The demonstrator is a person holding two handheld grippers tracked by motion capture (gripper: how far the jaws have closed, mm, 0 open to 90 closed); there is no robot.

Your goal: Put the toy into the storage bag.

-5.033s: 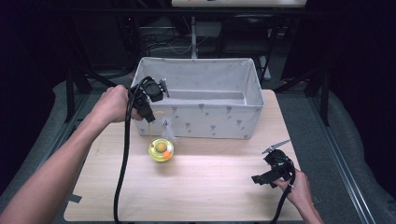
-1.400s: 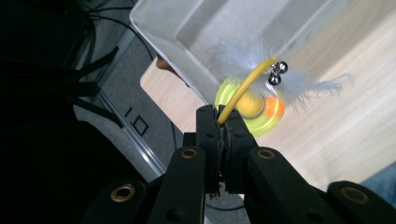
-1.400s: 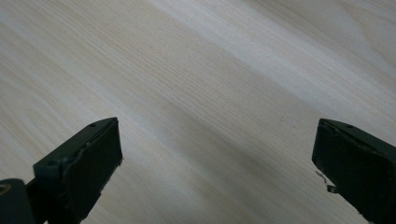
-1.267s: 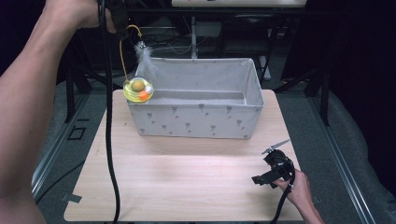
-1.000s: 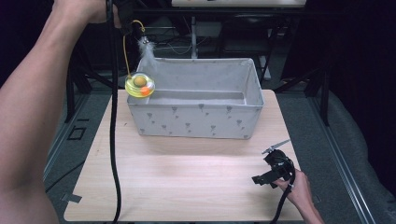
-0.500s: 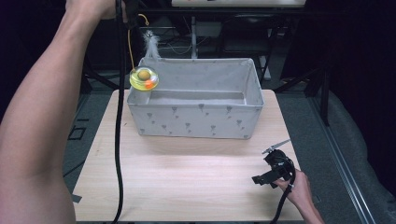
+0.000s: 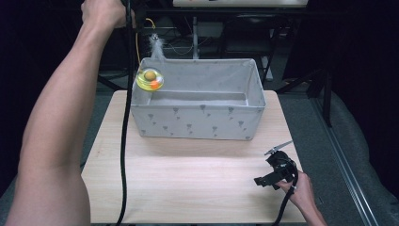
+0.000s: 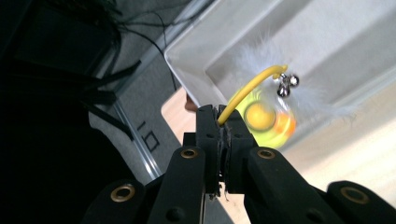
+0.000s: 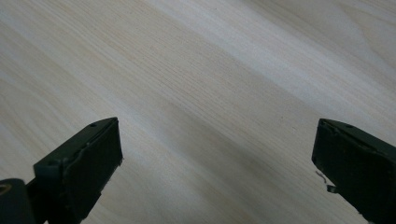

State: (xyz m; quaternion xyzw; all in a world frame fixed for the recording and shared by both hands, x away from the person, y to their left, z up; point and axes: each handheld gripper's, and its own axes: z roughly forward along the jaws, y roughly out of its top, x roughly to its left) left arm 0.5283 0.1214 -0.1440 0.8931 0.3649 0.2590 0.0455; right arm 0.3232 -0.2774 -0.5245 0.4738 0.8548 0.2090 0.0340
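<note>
High view: the left gripper (image 7: 133, 10), raised at the top edge, dangles a feathered cat toy (image 7: 150, 79) over the left end of the grey fabric bin (image 7: 197, 123); the right gripper (image 7: 274, 173) rests on the wooden table (image 7: 188, 183).

Left gripper view: jaws clamp the toy's yellow cord (image 8: 247, 88).

Right gripper view: jaws wide apart.

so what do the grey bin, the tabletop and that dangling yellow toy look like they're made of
The grey rectangular bin looks like soft fabric: matte, with a small printed pattern and slightly sagging walls. The pale tabletop shows fine wood grain, likely laminate or veneer. The yellow toy seems to be translucent glossy plastic on a yellow cord, with white feathers and small shiny metal bells.
</note>
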